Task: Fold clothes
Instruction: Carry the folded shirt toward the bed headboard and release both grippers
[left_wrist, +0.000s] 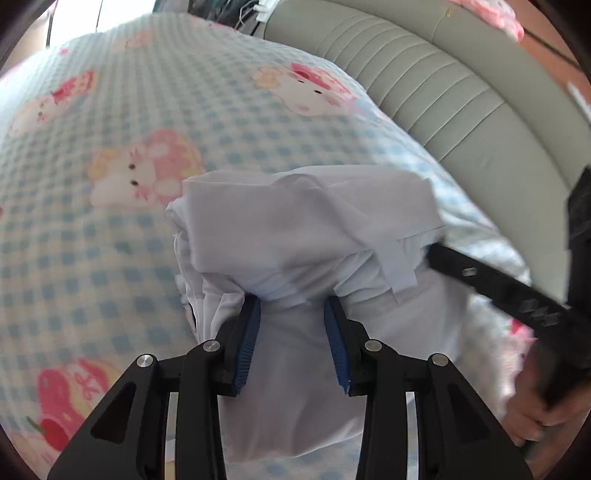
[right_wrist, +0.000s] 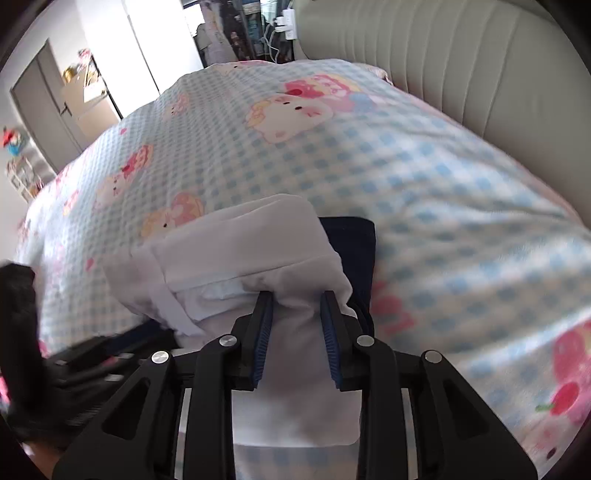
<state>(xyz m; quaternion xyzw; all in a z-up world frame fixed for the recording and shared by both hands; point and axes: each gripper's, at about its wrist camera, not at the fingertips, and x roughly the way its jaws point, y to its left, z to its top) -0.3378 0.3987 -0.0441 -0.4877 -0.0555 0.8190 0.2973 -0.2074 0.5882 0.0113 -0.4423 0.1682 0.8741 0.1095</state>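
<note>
Nearest the lens in the left wrist view, the left hand-held gripper (left_wrist: 292, 306) has its blue-padded jaws clamped on a thick bunch of the white garment (left_wrist: 295, 229), the cloth puckering where the pads bite. In the right wrist view the right hand-held gripper (right_wrist: 296, 306) likewise pinches a gathered edge of the same white garment (right_wrist: 236, 251), with a dark blue piece of cloth (right_wrist: 351, 243) showing just behind it.

Between the two grips the garment is already doubled into a compact, many-layered bundle, and it seems to be held slightly above the bed (left_wrist: 110, 184), with its checked cartoon-cat cover. The blur suggests motion.

Judging by this, the bundle is being carried or set down as a folded stack, or brought over for one more fold; the pictures fit both. Either way, doing it well means keeping both grips level and moving together so the layers stay aligned, keeping the loose white strip (left_wrist: 397, 266) from sliding out, and avoiding a twist between the hands.

Farthest off, the pale padded headboard (left_wrist: 443, 92) curves behind the bed.
</note>
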